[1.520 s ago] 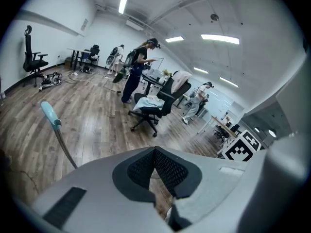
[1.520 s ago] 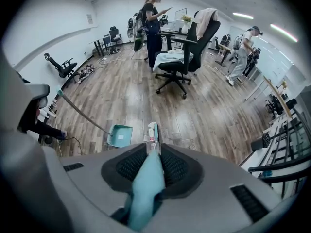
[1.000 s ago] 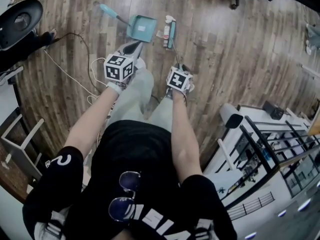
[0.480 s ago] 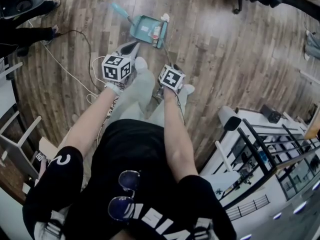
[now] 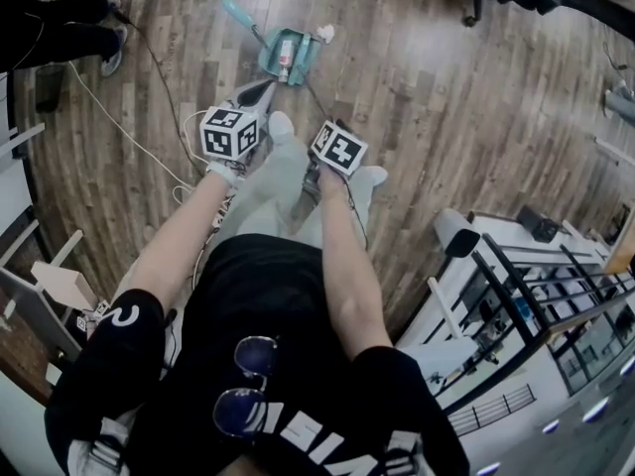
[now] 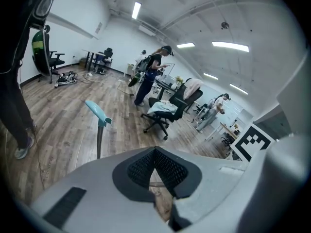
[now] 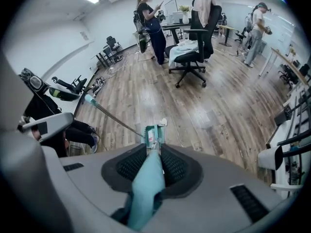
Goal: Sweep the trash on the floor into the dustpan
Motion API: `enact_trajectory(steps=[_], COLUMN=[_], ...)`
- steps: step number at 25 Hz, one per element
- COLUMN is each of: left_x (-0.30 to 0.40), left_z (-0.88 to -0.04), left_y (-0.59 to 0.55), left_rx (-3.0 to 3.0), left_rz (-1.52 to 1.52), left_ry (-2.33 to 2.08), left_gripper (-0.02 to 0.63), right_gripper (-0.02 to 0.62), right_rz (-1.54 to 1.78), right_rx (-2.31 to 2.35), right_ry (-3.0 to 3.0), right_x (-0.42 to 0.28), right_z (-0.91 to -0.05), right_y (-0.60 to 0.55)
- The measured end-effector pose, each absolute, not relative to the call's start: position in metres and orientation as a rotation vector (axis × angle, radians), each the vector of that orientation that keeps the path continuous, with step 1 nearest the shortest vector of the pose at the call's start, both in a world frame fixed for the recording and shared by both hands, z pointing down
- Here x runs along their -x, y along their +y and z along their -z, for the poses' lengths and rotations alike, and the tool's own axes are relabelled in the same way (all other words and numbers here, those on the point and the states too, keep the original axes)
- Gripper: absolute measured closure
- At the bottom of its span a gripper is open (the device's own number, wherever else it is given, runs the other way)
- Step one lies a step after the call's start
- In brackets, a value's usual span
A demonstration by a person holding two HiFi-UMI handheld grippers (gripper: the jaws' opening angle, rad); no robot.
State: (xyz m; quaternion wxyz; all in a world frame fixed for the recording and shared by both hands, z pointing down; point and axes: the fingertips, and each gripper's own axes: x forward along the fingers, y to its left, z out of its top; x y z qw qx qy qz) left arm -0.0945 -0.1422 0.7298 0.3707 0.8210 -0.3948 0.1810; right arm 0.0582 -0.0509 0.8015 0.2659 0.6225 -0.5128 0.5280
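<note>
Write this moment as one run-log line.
right hand-held gripper: shut on broom | left hand-held gripper: shut, empty | dustpan: trash inside

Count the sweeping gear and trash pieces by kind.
dustpan: 1
broom: 1
trash pieces: 2 (small box in the dustpan, white scrap beside it)
Total: 4

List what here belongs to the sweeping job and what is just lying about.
For the job:
- broom, held in the right gripper
- dustpan
- small carton lying in it
- white scrap by its corner

Lying about:
- white cable on the floor
- office chair
- bystander's shoe
</note>
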Motion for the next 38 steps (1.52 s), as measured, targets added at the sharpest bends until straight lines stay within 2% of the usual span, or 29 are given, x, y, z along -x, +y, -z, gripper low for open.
enact_trajectory(steps=[20, 29, 38], left_x=[0.084, 0.045, 0.010], left_z=[-0.732, -0.719, -0.707], left_y=[-0.137, -0.150, -0.192], left_rx=[-2.117, -2.130, -2.108], left_rz=[-0.473, -0.476, -0.463], left_ry=[-0.980, -1.002, -1.106], left_gripper=[0.607, 0.607, 0.607], right_gripper=[0.509, 0.511, 0.511], right_rz=[-1.367, -1.328, -1.248], right_rx=[-1.671, -1.732, -1.718], right_ry=[-1.428, -1.464, -1.550], right_x=[-0.072, -0.133, -0.197], right_z=[-0.785, -0.758, -0.755], right_y=[-0.040, -0.060, -0.153])
